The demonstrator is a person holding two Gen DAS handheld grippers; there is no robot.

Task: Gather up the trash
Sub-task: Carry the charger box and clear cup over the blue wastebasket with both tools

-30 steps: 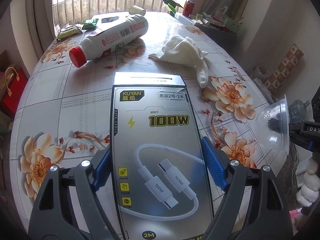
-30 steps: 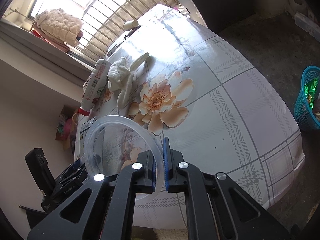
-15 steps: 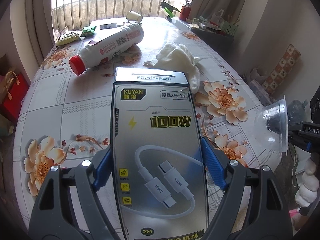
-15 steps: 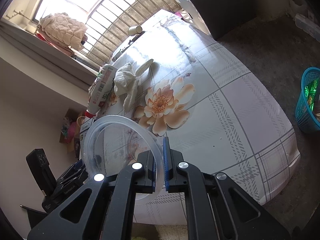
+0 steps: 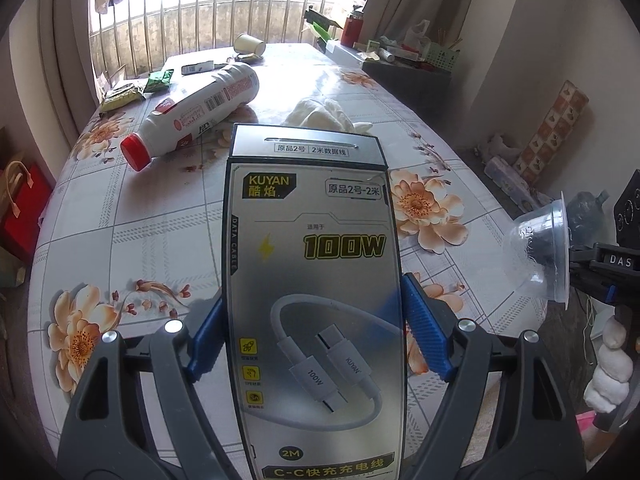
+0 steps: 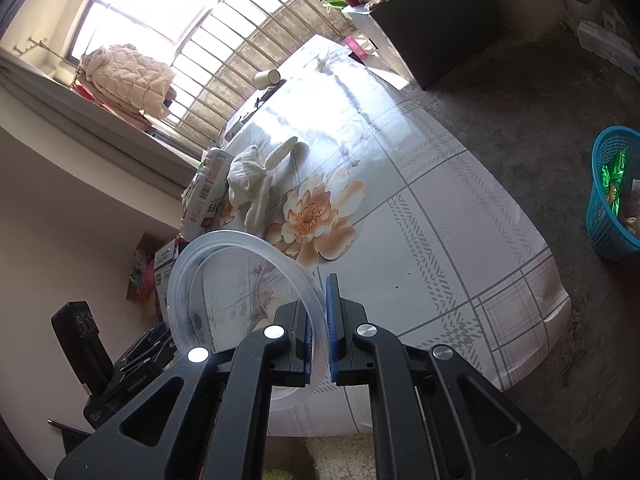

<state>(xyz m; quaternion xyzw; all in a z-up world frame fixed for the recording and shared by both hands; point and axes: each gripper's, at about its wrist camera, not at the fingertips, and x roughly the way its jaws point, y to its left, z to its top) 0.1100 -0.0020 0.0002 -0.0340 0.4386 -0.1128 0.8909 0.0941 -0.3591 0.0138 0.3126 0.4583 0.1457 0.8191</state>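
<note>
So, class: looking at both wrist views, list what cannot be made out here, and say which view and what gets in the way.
- Left wrist: the cable box runs off the bottom edge, so its lower end is cut off.
- Left wrist: the white cloth is partly hidden behind the box.
- Right wrist: the blue basket is cut by the right edge; its contents are too small to name.
- Right wrist: the bottle is partly hidden by the cloth and the clear bowl.

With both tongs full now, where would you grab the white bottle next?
Take the bottle across its narrow neck, just behind the red cap, coming from above. It lies on its side on the table, cap toward the camera. The body looks wide for the tongs; the neck is slimmer and stands apart from the cloth.
</note>
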